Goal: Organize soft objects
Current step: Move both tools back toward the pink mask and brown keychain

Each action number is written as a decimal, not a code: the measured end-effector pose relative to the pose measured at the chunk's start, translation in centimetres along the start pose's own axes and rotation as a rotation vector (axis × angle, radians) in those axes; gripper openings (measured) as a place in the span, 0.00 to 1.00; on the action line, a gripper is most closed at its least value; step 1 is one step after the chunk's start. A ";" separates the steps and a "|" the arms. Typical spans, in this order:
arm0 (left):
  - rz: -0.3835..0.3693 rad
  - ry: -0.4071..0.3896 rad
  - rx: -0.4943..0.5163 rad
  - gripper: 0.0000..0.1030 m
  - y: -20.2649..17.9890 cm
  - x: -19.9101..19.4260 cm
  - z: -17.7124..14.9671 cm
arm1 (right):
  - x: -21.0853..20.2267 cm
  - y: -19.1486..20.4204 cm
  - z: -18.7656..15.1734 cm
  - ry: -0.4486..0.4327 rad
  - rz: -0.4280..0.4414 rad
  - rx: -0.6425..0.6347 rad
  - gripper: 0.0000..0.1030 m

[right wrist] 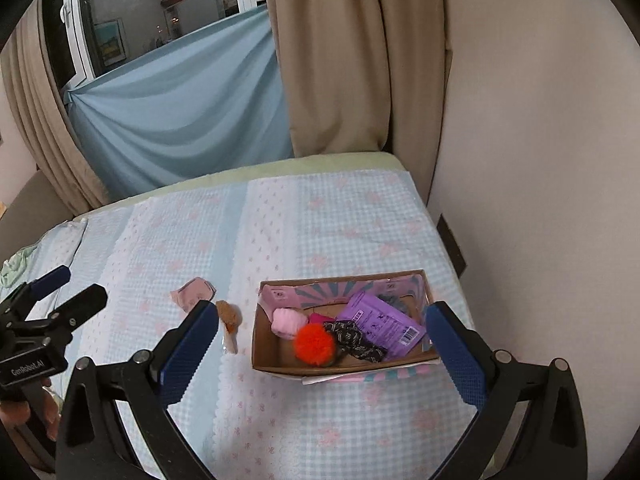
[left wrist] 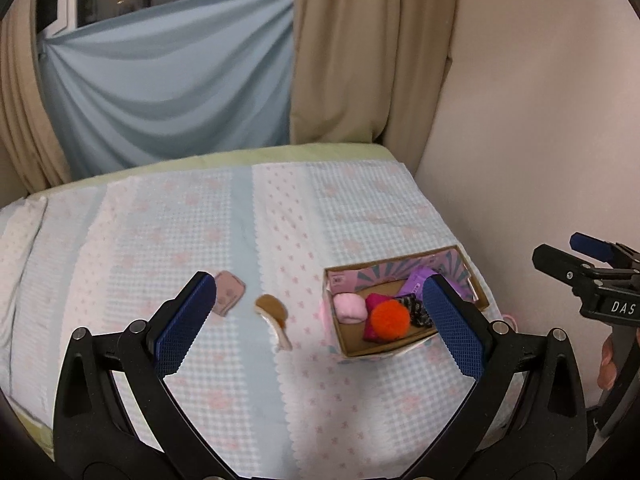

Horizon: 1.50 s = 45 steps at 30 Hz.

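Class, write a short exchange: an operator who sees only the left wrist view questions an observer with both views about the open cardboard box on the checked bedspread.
Operator: The left gripper hides the right end of the open cardboard box. What lies there?
Observer: A flat purple packet with a barcode, lying aslant toward the box's right wall.
Operator: Is the black-and-white patterned fabric piece near it?
Observer: Yes, it lies right along the packet's near edge.
Operator: Anything past my left edge?
Observer: A crumpled pale green cloth at the left side of the checked bedspread.
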<state>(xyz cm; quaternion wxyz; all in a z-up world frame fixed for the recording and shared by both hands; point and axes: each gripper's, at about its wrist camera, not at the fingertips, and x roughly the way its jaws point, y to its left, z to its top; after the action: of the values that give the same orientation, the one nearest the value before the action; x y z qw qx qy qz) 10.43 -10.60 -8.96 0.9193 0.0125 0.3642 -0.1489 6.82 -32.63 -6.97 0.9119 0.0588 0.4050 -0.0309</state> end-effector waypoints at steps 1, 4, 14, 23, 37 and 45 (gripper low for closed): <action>-0.003 -0.005 0.001 1.00 0.4 -0.3 0.0 | -0.4 0.3 0.0 -0.006 -0.004 0.005 1.00; -0.008 -0.015 0.004 1.00 2.1 -1.2 -0.2 | -1.2 1.5 -0.1 -0.028 0.001 0.025 1.00; 0.012 -0.013 0.015 1.00 9.5 -1.9 -0.9 | 0.1 7.5 -0.7 -0.042 0.029 0.025 1.00; 0.003 0.044 0.083 1.00 16.3 2.0 -1.9 | 4.7 13.6 -1.7 0.014 0.021 0.064 1.00; -0.095 0.128 0.257 1.00 23.6 14.7 -5.7 | 15.4 21.3 -5.0 0.115 0.021 0.126 1.00; -0.136 0.179 0.317 1.00 24.2 23.7 -8.4 | 24.6 22.0 -7.3 0.197 0.028 0.135 1.00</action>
<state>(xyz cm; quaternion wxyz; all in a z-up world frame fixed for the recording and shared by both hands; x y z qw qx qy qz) 28.02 7.35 -33.15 0.8575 0.1456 0.4165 -0.2646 20.21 -10.02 -28.27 0.8620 0.1288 0.4887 -0.0393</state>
